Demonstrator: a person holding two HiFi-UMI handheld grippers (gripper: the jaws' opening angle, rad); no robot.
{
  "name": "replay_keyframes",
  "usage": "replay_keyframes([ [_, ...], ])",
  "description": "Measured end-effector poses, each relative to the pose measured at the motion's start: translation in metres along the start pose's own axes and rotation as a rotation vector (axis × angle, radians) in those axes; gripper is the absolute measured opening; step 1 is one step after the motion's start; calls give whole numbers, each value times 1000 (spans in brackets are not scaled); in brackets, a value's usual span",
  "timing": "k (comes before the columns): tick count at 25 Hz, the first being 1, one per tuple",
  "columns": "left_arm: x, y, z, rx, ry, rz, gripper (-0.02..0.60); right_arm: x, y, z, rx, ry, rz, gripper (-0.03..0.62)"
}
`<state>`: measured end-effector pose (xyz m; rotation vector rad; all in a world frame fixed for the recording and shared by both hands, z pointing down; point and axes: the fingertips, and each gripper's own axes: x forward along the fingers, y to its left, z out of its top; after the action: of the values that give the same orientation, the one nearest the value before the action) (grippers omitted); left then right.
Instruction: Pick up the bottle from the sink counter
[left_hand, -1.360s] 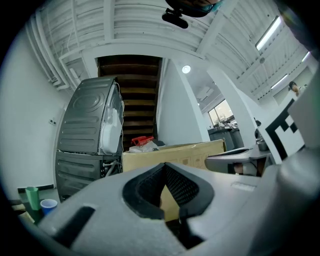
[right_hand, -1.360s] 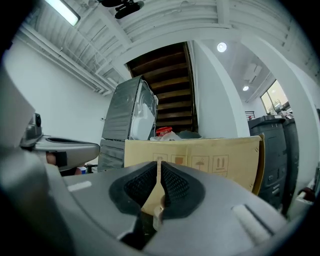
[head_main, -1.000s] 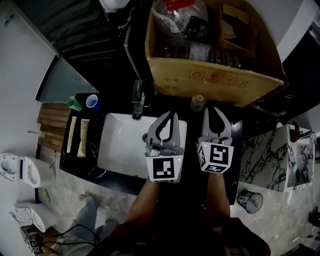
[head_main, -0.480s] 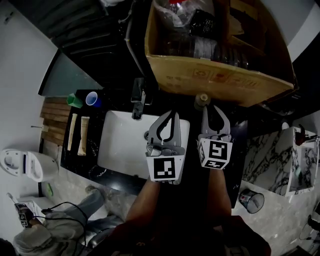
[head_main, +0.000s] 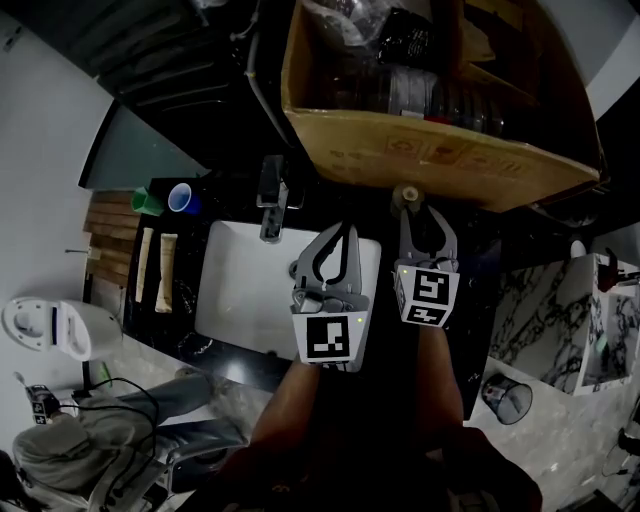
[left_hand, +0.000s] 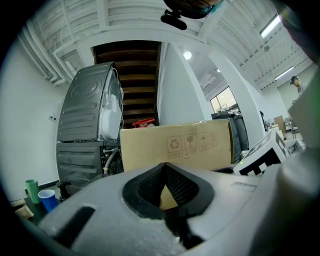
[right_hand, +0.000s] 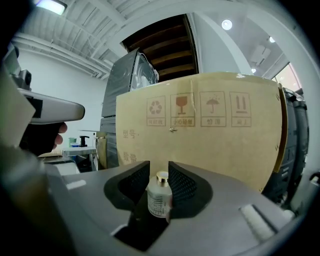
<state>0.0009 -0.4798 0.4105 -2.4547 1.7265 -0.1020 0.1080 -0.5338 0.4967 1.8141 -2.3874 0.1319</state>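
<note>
Bottle (right_hand: 159, 200) stands upright, long axis vertical, on the dark counter (head_main: 470, 260) right of the sink (head_main: 230, 290), just before the box (head_main: 430, 150). It lines up with the gap of the right claw (right_hand: 158, 170), whose 2 jaws have just been opening and stand apart on either side of it, not pressing it. The left claw (head_main: 340, 235) hangs over the sink, jaws together and empty, farther off. The next move is likely a short straight advance, then a squeeze.

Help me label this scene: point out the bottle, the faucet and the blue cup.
bottle (right_hand: 159, 201): right gripper view, on its labelled body.
faucet (head_main: 270, 198): head view, on its dark body behind the basin.
blue cup (head_main: 182, 198): head view, on its open mouth.
</note>
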Motion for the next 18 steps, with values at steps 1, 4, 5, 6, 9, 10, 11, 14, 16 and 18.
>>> replay_keyframes([
  [1, 1, 0, -2, 7, 5, -2, 3, 2, 0, -2, 2, 4, 2, 125],
  [4, 3, -1, -6, 28, 17, -11, 3, 8, -1, -9, 2, 19, 9, 151],
  [5, 4, -2, -6, 31, 19, -14, 3, 10, -2, -11, 1, 25, 10, 167],
  [6, 4, -2, -7, 30, 18, -16, 3, 12, -2, -13, 0, 31, 11, 175],
  [9, 6, 0, -9, 13, 18, -9, 3, 17, -1, -19, 2, 40, 10, 211],
  [10, 6, 0, -11, 16, 23, -9, 3, 18, 0, -20, 2, 41, 7, 223],
  [11, 7, 1, -12, 27, 28, -13, 3, 20, 0, -22, 3, 43, 5, 240],
  [14, 8, 1, -16, 24, 35, -13, 3, 24, -1, -27, 7, 49, 1, 301],
  [16, 10, 1, -19, 41, 46, -21, 3, 27, -1, -30, 7, 58, 5, 330],
  [18, 11, 0, -22, 37, 53, -22, 3, 31, -2, -34, 6, 68, 9, 349],
])
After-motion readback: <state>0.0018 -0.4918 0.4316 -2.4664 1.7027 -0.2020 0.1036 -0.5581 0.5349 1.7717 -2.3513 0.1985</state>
